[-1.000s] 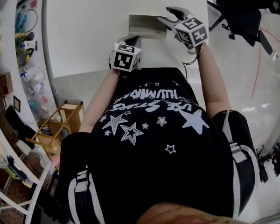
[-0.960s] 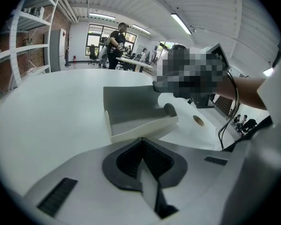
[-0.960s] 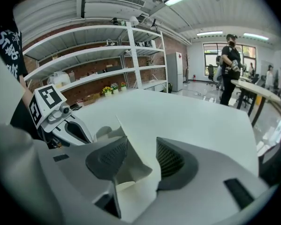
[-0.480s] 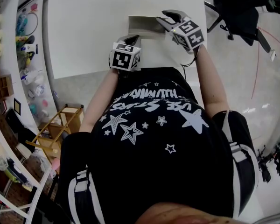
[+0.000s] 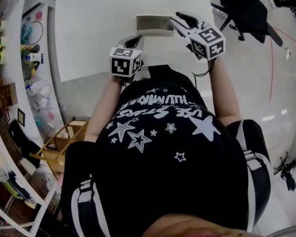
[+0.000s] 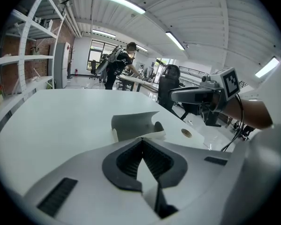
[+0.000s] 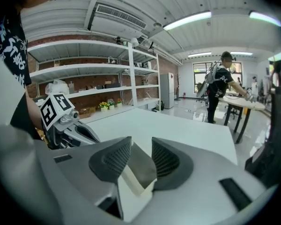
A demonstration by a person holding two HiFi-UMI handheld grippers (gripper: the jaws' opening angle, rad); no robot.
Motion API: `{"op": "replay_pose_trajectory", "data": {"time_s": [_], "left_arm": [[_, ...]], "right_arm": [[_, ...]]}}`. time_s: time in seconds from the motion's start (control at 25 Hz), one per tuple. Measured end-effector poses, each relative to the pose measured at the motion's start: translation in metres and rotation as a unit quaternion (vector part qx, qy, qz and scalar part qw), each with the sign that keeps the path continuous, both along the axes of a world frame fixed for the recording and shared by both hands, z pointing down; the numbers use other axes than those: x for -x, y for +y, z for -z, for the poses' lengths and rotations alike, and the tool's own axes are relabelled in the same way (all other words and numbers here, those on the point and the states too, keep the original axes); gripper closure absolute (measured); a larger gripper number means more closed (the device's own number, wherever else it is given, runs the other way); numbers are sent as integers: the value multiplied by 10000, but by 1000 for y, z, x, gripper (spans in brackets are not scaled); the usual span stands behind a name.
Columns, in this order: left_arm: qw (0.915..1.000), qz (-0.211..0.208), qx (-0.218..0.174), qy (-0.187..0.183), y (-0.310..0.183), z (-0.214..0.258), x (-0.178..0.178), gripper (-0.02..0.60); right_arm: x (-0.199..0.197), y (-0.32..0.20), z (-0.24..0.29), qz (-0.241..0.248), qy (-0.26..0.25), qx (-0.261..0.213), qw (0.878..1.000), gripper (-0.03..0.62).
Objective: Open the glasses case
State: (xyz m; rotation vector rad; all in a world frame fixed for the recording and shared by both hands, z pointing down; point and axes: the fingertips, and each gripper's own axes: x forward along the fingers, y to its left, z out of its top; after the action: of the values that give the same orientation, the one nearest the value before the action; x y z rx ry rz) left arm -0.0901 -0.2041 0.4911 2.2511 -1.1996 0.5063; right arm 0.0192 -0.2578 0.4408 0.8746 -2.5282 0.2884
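Observation:
The glasses case is a grey box with a pale lining, at the near right of the white table. My right gripper is shut on the case's right end. In the right gripper view the grey panel and its pale edge sit between the ribbed pads. My left gripper is at the case's near left corner. In the left gripper view its tips are pinched together right at the pale near edge of the case. The right gripper shows there above and to the right.
The table's near edge runs just in front of my body. Shelving with small items lines the left side. An office chair stands to the right of the table. A person works at desks far across the room.
The right gripper's jaws have closed onto the case's right end. Both grippers have risen towards the head camera, and the left marker cube has shifted a little left.

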Motion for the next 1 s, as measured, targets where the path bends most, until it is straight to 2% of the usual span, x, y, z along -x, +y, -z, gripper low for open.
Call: {"op": "replay_pose_trajectory", "data": {"time_s": [0.2,0.36,0.48,0.72,1.0], "left_arm": [[9996,-8,-139,244,32,15,10,569],[9970,-26,-124,768,54,27,8,569],[9948,-145,-173,993,66,36,-5,569],[9918,-317,-232,1214,82,46,-18,569],[9909,-266,-369,1266,92,57,-33,569]], "right_arm": [[-1,42,9,-357,-247,-68,9990,479],[-4,80,7,-718,-331,-69,9968,514],[-15,106,3,-1006,-341,7,9943,543],[-30,137,0,-1315,-388,152,9904,563],[-41,151,4,-1172,-299,104,9926,569]]}}
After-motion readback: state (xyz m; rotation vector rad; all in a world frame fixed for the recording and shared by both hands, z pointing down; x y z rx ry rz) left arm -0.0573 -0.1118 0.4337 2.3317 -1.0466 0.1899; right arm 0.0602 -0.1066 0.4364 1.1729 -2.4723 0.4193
